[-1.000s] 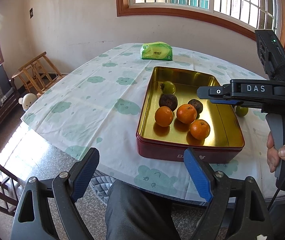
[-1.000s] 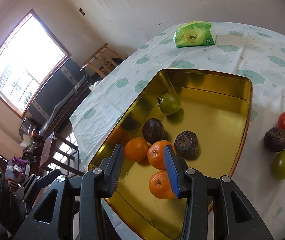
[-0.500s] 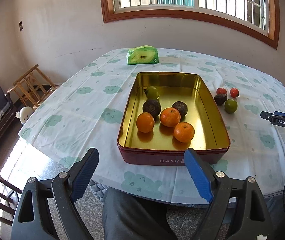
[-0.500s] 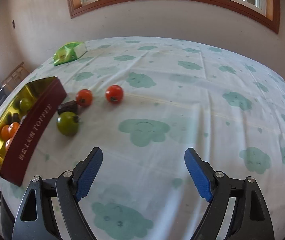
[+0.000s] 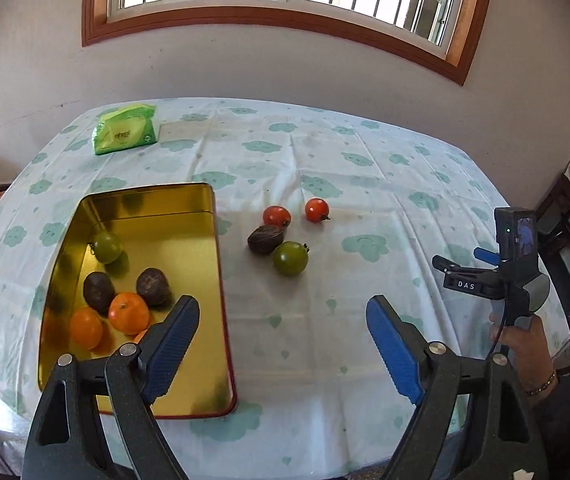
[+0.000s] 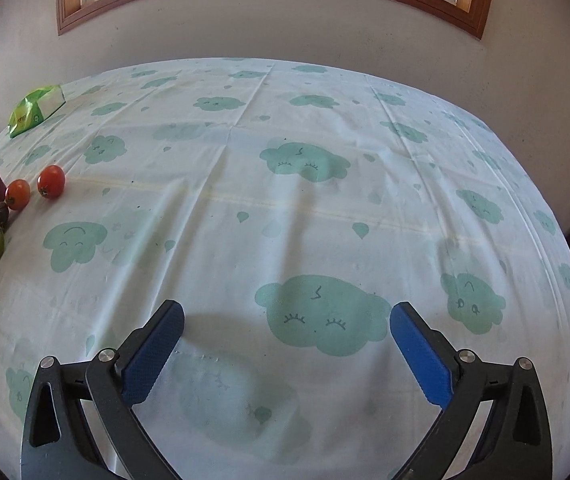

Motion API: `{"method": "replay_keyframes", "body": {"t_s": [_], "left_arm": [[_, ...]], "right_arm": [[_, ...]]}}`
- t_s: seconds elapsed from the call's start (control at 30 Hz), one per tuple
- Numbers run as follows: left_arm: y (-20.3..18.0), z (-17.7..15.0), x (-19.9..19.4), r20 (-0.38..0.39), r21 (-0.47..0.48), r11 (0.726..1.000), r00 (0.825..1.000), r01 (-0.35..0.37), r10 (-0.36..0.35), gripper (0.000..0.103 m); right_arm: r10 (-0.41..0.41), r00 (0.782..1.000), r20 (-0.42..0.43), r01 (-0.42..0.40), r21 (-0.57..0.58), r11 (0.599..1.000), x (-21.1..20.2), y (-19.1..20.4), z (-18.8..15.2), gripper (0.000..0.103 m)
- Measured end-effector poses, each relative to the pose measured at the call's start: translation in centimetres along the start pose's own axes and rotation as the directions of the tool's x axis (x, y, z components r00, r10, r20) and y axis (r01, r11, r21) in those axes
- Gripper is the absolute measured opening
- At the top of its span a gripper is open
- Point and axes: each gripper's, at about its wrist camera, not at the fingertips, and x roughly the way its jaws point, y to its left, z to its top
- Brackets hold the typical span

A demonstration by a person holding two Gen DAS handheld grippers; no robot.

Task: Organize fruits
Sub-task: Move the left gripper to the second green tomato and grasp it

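While the surface (image 5: 365, 184) under its cloud-print cloth is carrying everything, the gold tin (image 5: 205, 216) is serving as the landmark, and the sorting is looking a little over half done. Inside the tin, a green tomato (image 5: 107, 246) is sitting toward the far end, two dark passion fruits (image 5: 99, 291) are lying nearer the middle, and at least two oranges (image 5: 128, 313) are resting at the near end, with a third seemingly peeking out behind a finger. Four fruits are waiting outside, just to the right of the tin's long wall: a larger green tomato (image 5: 290, 258), a dark passion fruit (image 5: 265, 239) touching or nearly touching it, and two red tomatoes (image 5: 276, 216) beyond them.

The left hand-held gripper (image 5: 283, 344) is hovering with jaws wide and nothing between them, over the tin's near right corner, the loose cluster lying ahead and roughly centred between its fingers. The right hand-held gripper (image 6: 287, 354), whose jaws have just been opening, is standing at full spread and empty, well to the right of the tin, with the loose fruits far off to its left.
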Motion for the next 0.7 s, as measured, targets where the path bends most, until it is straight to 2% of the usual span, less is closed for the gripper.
{"method": "replay_keyframes", "body": {"t_s": [0.13,0.23,0.33,0.47,0.57,0.7], "left_arm": [[-1.9,1.9,5.1,-0.059,0.004,0.999,0.997,-0.041,0.041,0.069],[-1.8,2.4,8.7,-0.136,-0.036,0.993,0.985,-0.111,0.105,0.063],[-1.2,2.3,10.7,-0.17,-0.078,0.986,0.977,-0.144,0.129,0.062],[-1.2,2.3,12.3,-0.186,-0.074,0.98,0.968,-0.186,0.17,0.062],[-1.0,2.2,13.2,-0.205,-0.088,0.977,0.964,-0.193,0.171,0.062],[-1.4,2.5,13.7,-0.191,-0.064,0.972,0.959,-0.226,0.21,0.059]], "right_arm": [[0.071,0.997,-0.016,-0.07,0.029,0.997,0.4,-0.4,0.0,0.103],[0.096,0.995,-0.009,-0.096,0.029,0.995,0.4,-0.3,-0.1,0.103],[0.14,0.99,0.008,-0.141,0.049,0.989,0.1,-0.7,-0.1,0.103],[0.181,0.983,0.027,-0.183,0.077,0.98,-0.1,-1.3,-0.2,0.103],[0.199,0.979,0.033,-0.201,0.077,0.977,-0.1,-1.3,-0.2,0.103],[0.21,0.977,0.037,-0.212,0.082,0.974,-0.2,-1.4,-0.2,0.103]]}}
